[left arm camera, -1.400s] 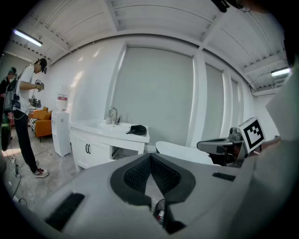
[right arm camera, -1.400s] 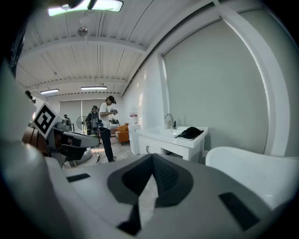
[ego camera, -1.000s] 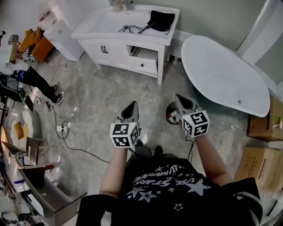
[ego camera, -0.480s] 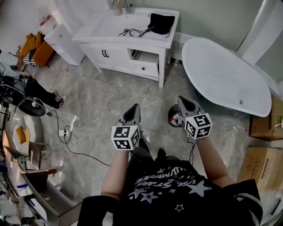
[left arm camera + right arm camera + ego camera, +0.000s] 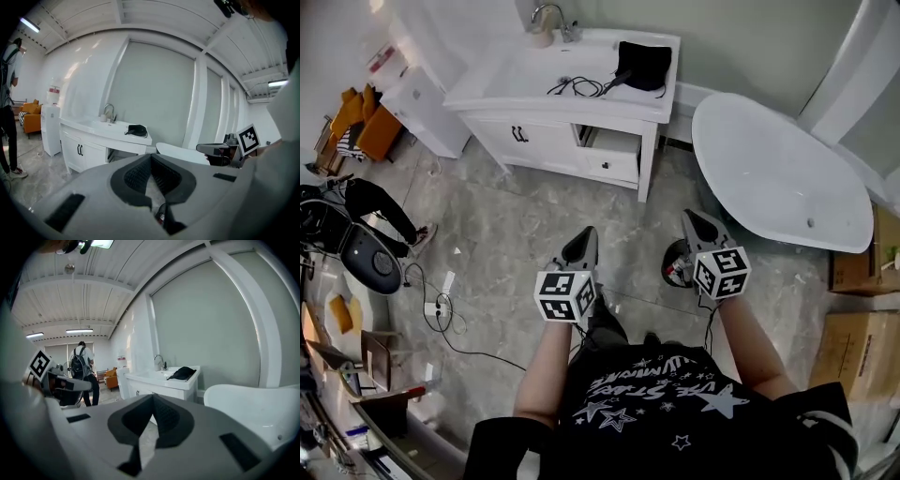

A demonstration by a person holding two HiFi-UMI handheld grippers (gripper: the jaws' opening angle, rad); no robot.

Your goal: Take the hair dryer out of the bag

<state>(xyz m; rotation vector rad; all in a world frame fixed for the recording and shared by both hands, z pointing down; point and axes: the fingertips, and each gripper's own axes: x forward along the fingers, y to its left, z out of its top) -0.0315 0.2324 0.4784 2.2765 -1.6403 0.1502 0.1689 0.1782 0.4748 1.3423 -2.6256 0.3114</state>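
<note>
A black bag lies on the right end of the white vanity top, far ahead of both grippers. A black cord trails out of it to the left; the hair dryer itself is hidden. The bag also shows in the left gripper view and in the right gripper view. My left gripper and right gripper hang side by side over the floor, both pointing toward the vanity. Both are shut with nothing between their jaws.
A white bathtub stands to the right of the vanity, with cardboard boxes beyond it. A person with a black backpack stands at the left, near an orange chair. Cables lie on the grey floor.
Both grippers have moved forward toward the vanity, still shut. The vanity and bag sit a little nearer in view. The person at the left has shifted.
</note>
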